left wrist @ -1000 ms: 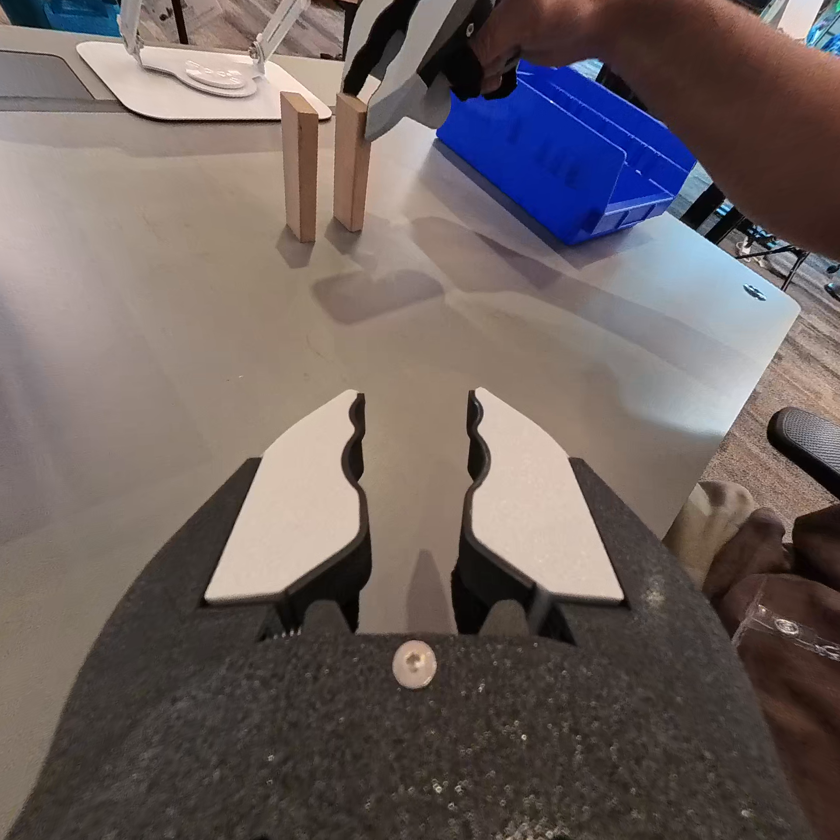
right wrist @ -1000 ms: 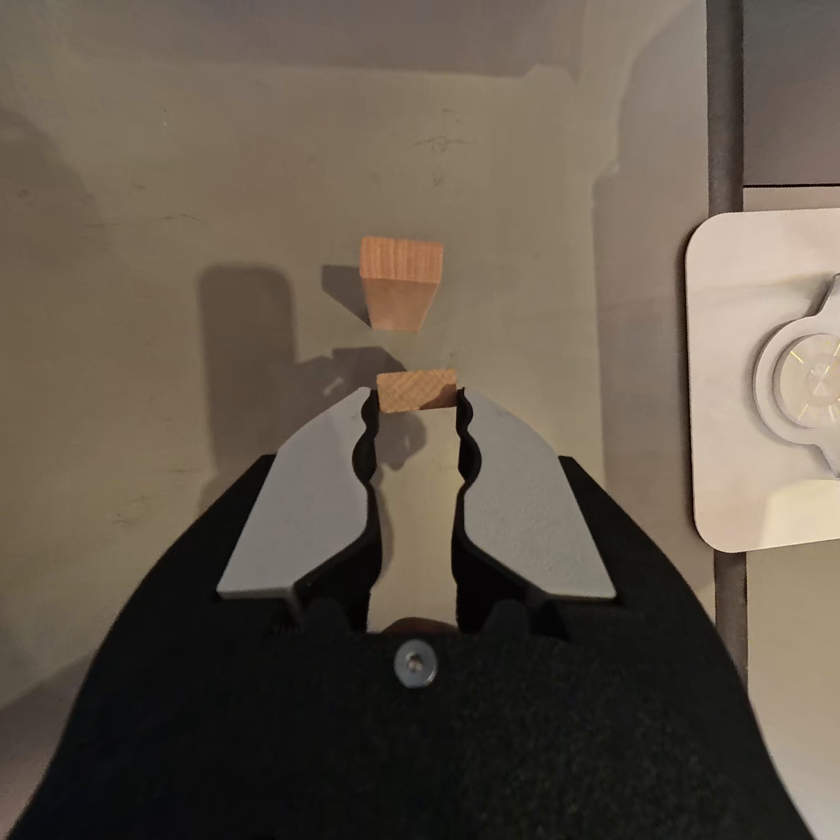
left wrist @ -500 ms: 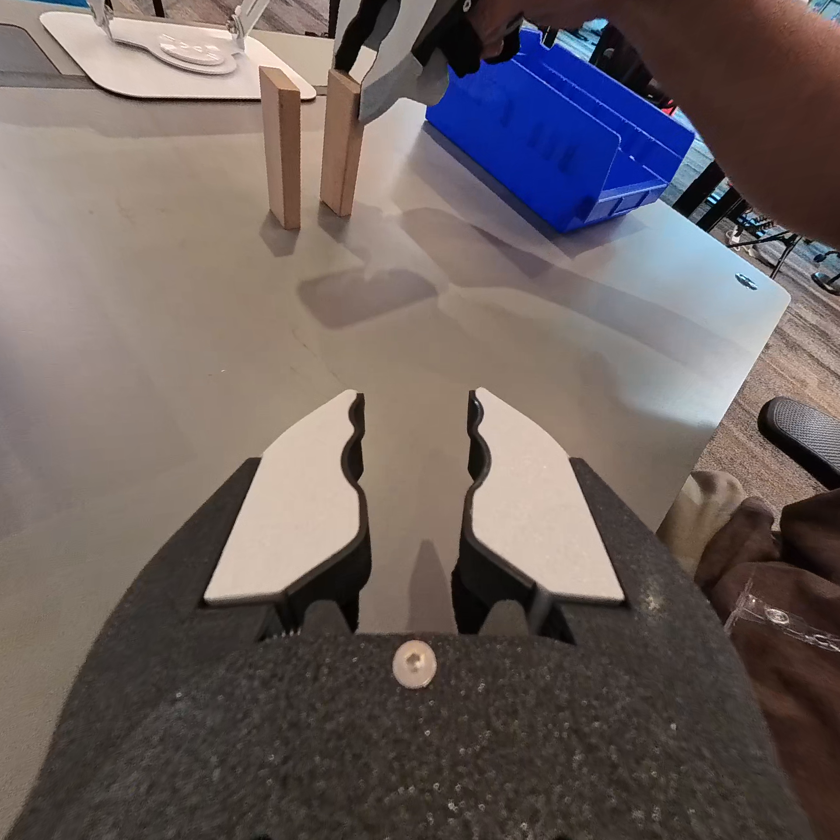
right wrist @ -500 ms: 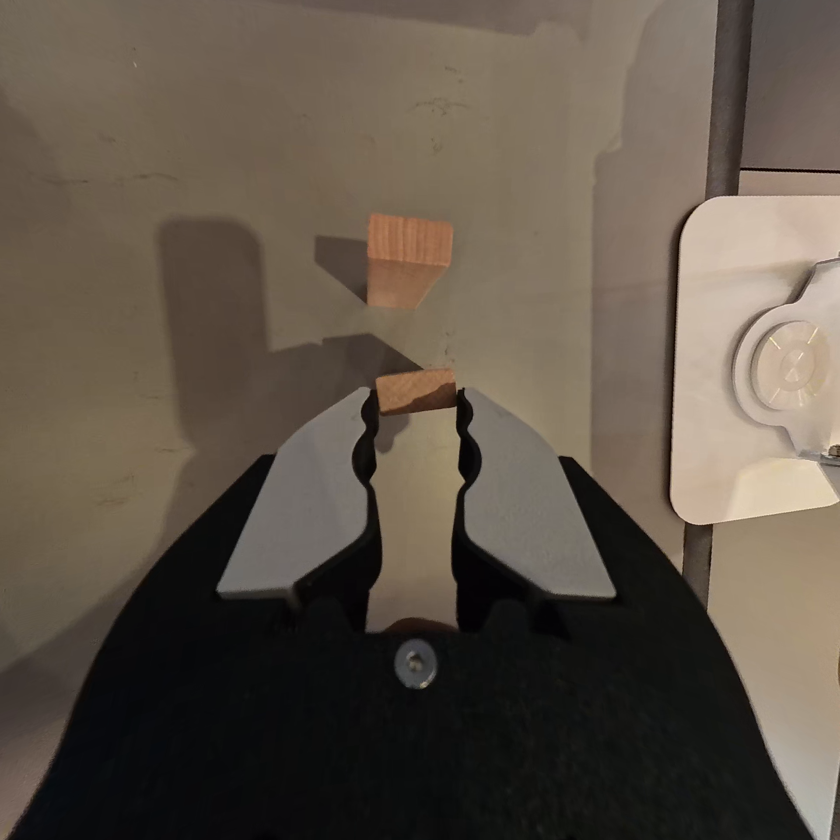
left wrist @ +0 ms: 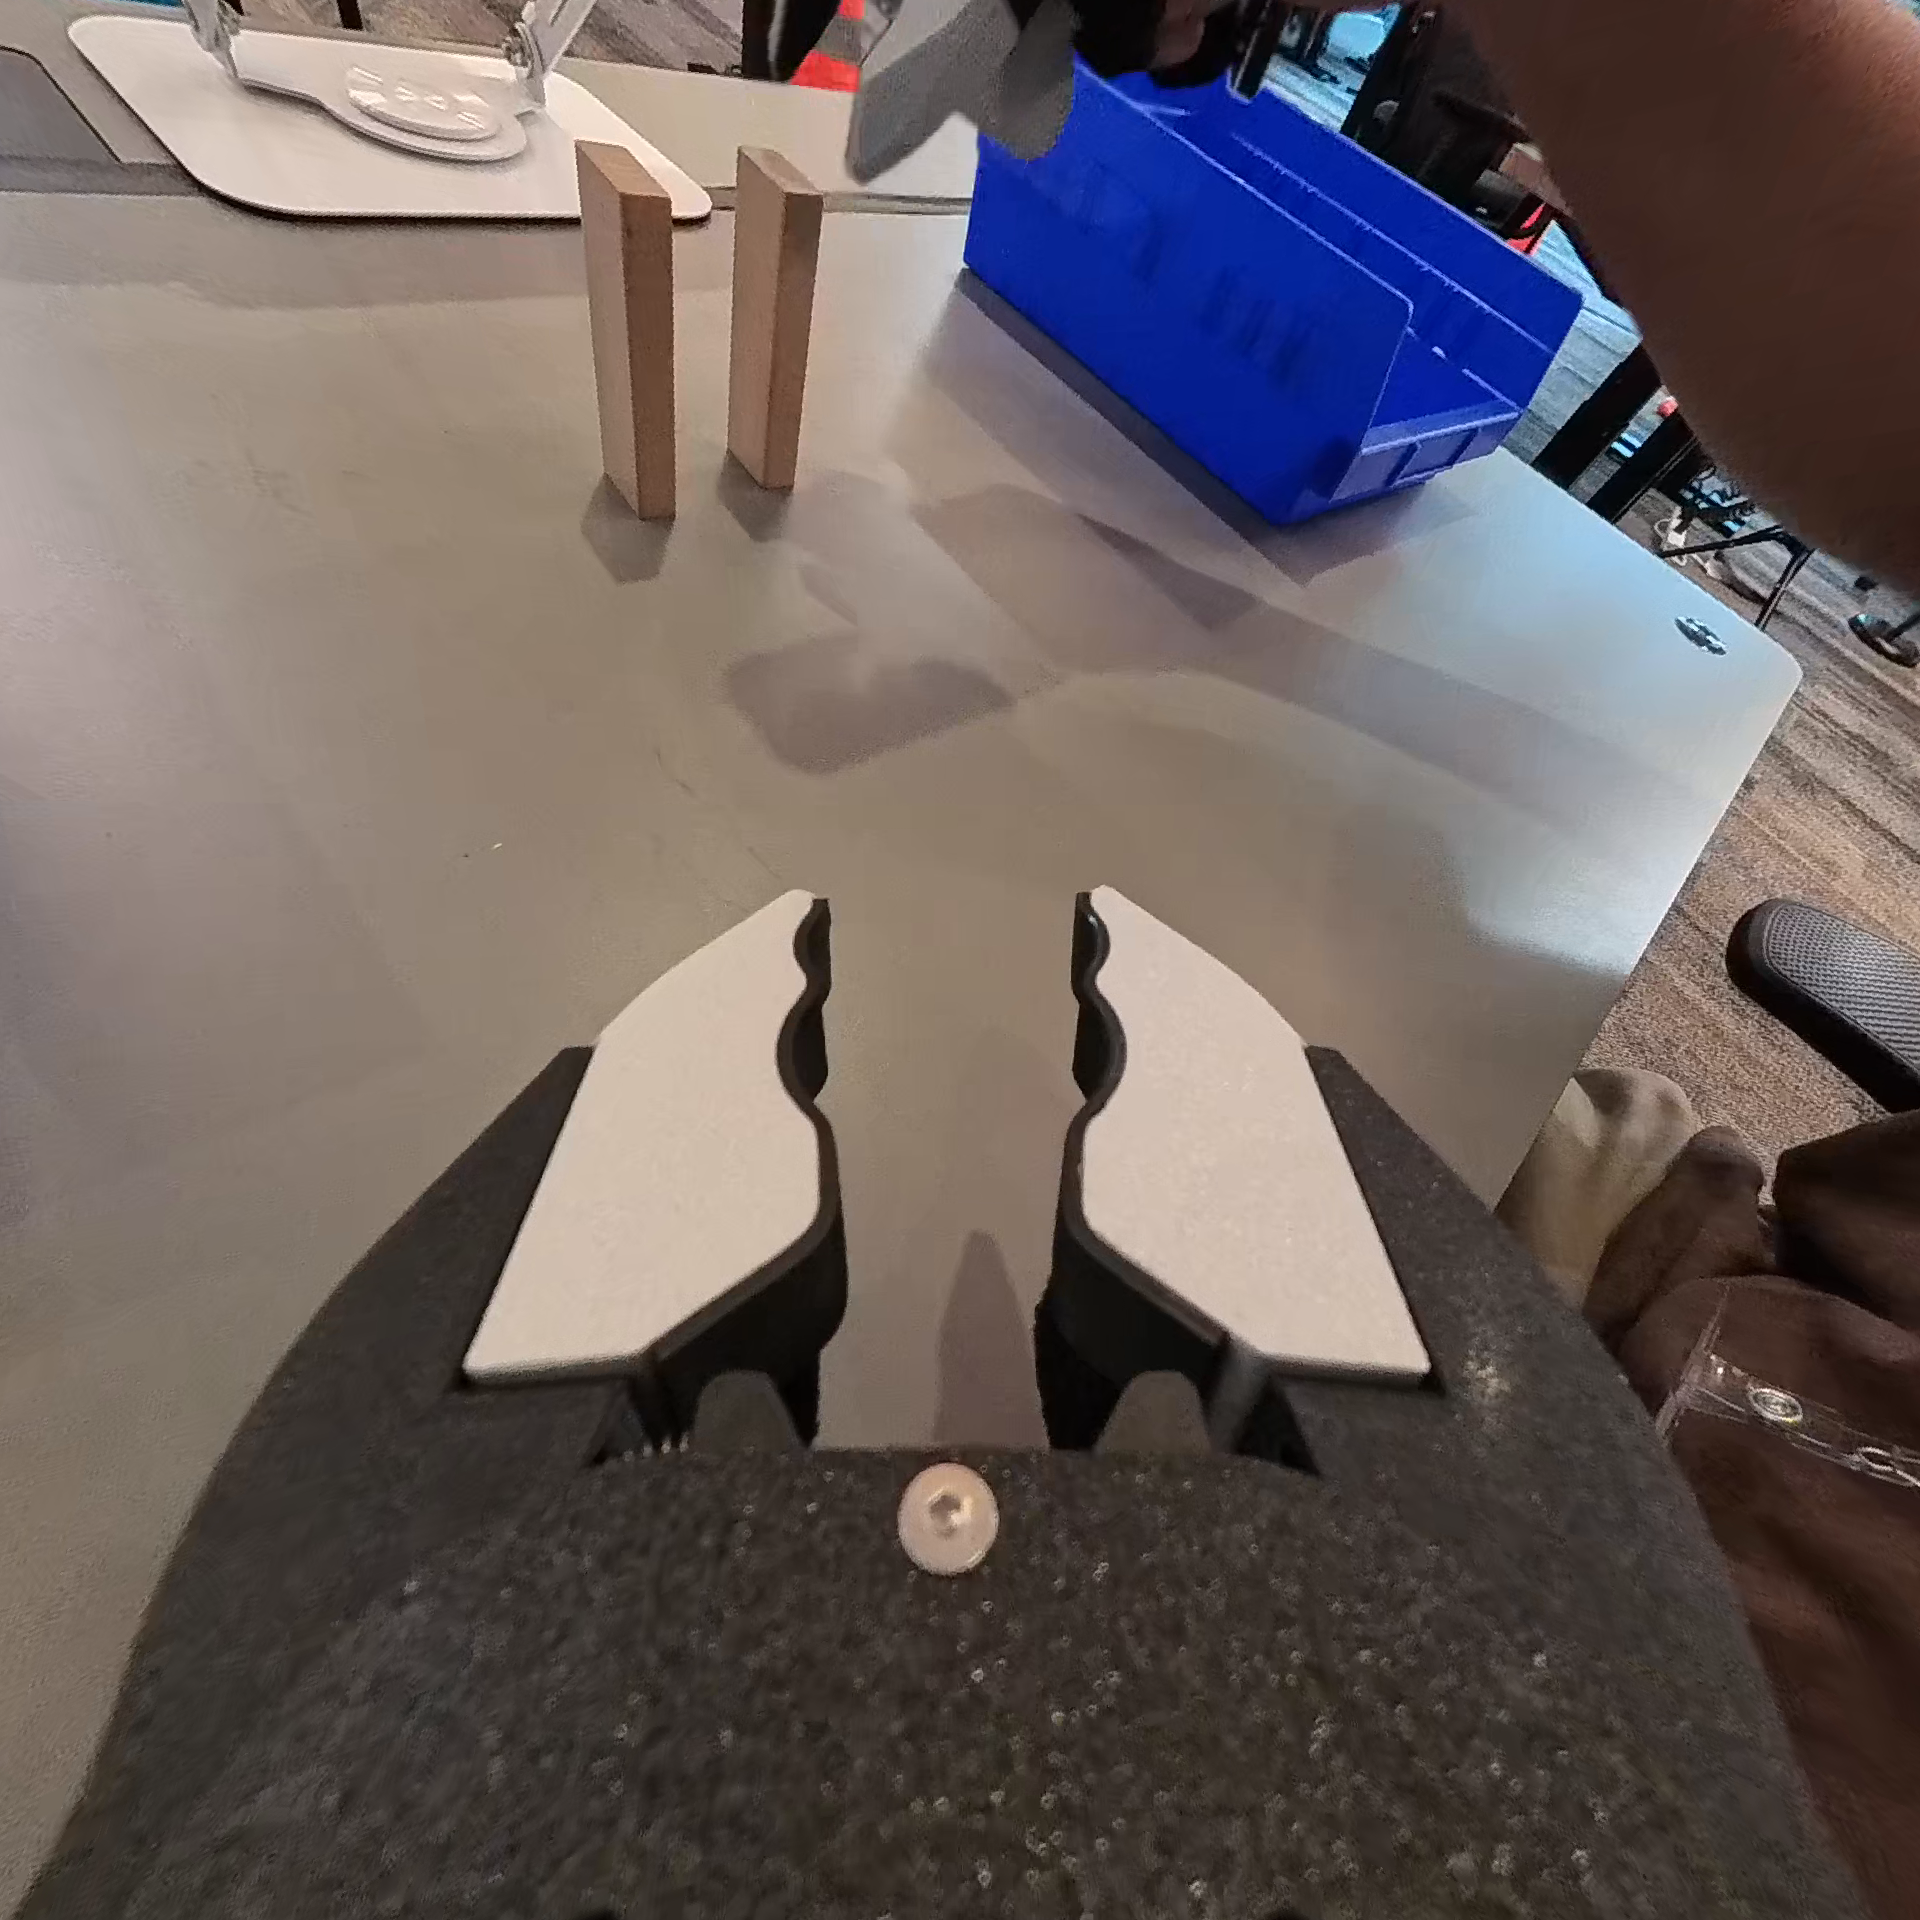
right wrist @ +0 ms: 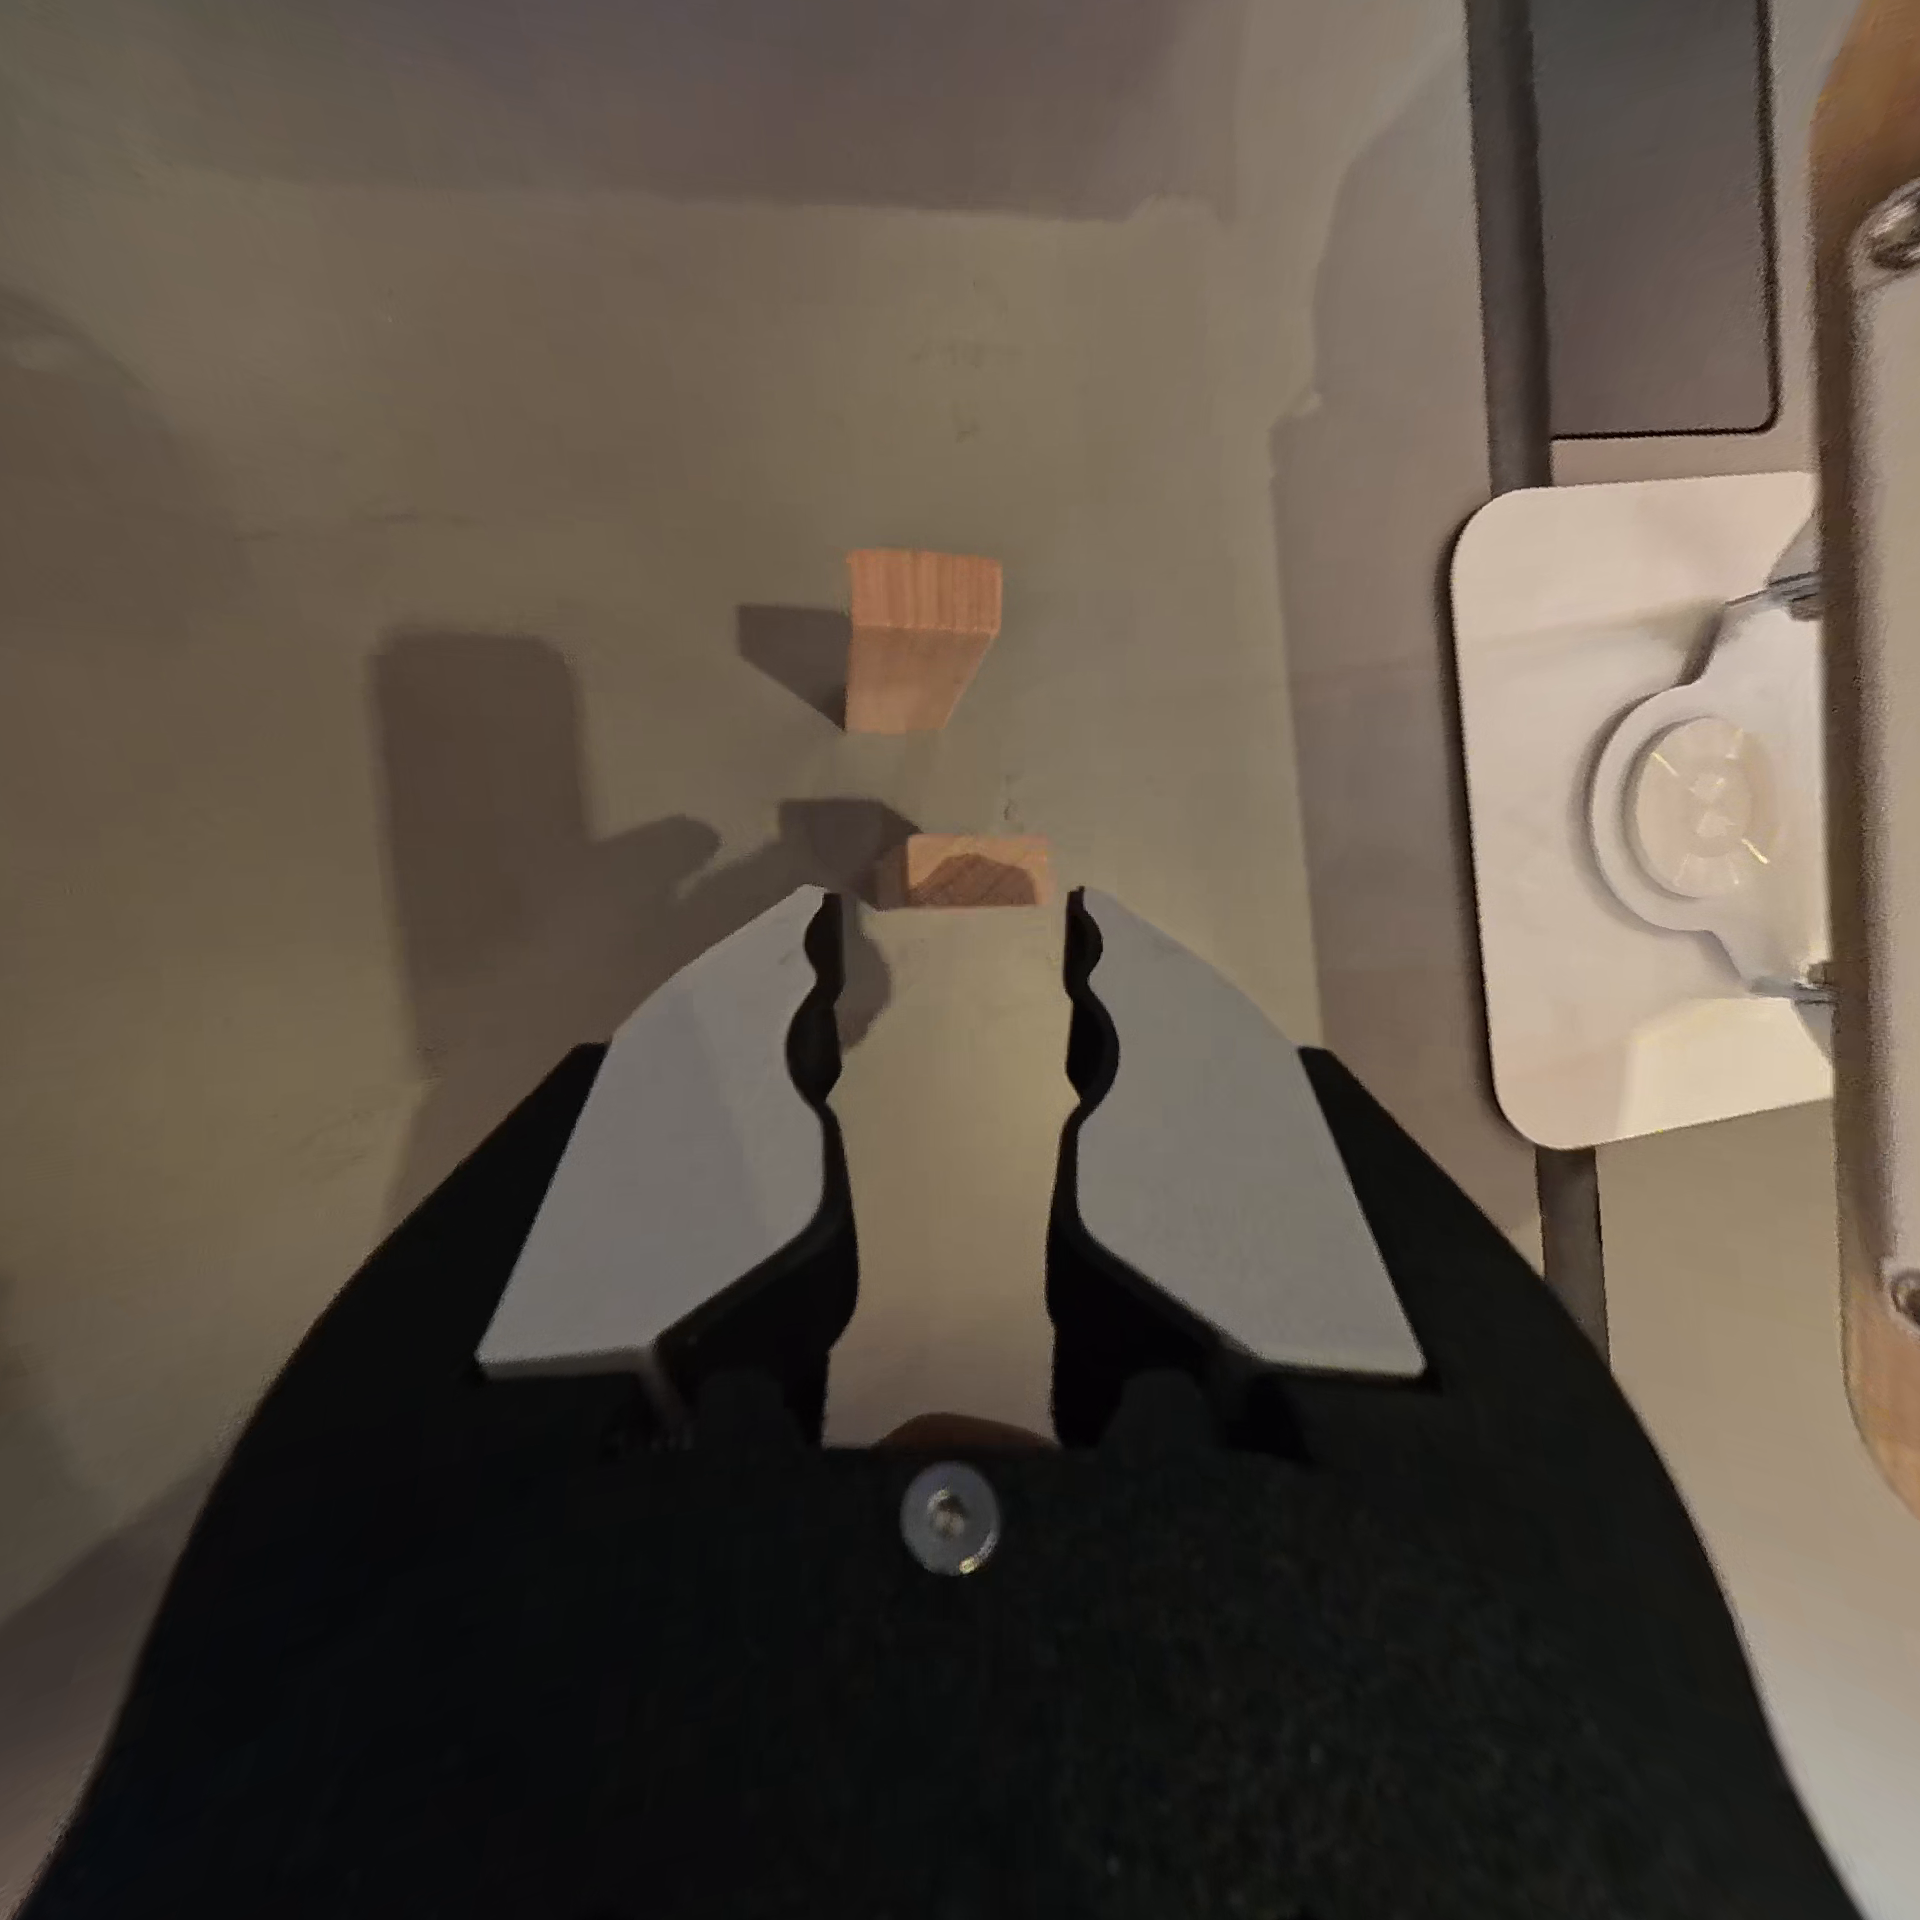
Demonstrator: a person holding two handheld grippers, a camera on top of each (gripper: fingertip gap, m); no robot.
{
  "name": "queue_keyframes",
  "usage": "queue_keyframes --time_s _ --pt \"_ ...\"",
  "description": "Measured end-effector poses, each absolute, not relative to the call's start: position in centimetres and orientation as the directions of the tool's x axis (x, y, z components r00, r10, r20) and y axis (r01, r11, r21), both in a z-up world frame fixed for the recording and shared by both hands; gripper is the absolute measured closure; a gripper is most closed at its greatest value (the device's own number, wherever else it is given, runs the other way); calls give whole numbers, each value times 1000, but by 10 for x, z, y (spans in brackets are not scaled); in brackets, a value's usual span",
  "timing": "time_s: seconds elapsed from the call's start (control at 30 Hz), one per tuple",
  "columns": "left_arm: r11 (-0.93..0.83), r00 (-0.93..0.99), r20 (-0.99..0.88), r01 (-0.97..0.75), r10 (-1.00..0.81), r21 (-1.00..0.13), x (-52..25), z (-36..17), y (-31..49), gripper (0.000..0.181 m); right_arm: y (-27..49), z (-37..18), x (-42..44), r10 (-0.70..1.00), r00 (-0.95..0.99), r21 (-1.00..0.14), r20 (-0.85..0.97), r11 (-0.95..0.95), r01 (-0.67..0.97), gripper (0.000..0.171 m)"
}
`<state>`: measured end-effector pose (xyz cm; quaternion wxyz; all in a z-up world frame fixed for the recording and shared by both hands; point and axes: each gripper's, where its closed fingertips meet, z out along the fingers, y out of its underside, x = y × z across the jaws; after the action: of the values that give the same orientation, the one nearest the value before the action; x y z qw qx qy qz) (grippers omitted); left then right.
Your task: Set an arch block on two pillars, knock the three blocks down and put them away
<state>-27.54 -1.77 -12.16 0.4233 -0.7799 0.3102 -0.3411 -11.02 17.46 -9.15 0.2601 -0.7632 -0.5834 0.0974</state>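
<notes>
Two plain wooden pillars stand upright and close together on the grey table, the left one [left wrist: 629, 332] and the right one [left wrist: 774, 322]. My right gripper [left wrist: 956, 83] hangs open and blurred above and just right of the right pillar, touching neither. The right wrist view looks straight down: my right gripper [right wrist: 951, 899] is open over the top of the near pillar [right wrist: 971, 871], and the far pillar [right wrist: 925, 634] stands beyond. My left gripper [left wrist: 951, 914] is open and empty, low over the table's near part. No arch block is in view.
A blue bin [left wrist: 1247, 312] sits to the right of the pillars. A white pad with a stand [left wrist: 364, 125] lies behind them, and shows at right in the right wrist view [right wrist: 1621, 810]. The table's right edge [left wrist: 1662, 935] and a chair armrest [left wrist: 1829, 987] are near.
My right gripper has opened, let go of the right pillar and risen off it. The pillar stays upright. The left gripper has shifted a little, still open.
</notes>
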Motion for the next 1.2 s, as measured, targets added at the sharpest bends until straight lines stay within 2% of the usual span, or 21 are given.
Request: queue_keyframes --time_s 0.13,0.23,0.3,0.43,0.57,1.2 --pt "-447 572 271 -192 -775 -874 -274 -121 -18 137 159 -73 -111 913 352 -624 207 -154 766 131" --pt "-454 557 283 -193 -781 -870 -270 -122 -19 137 168 -91 -104 887 382 -578 261 -173 797 119" --pt "-451 551 279 -202 -786 -869 -266 -123 -20 137 173 -105 -106 894 389 -564 220 -209 799 112" --pt "-428 552 250 -220 -795 -877 -264 -120 -21 137 186 -121 -110 904 401 -575 147 -252 778 114" --pt "-432 552 252 -223 -795 -874 -265 -122 -22 137 186 -125 -114 924 370 -588 98 -247 770 138" --pt "-430 553 244 -235 -797 -872 -267 -124 -24 137 182 -124 -129 947 314 -634 63 -205 745 139"
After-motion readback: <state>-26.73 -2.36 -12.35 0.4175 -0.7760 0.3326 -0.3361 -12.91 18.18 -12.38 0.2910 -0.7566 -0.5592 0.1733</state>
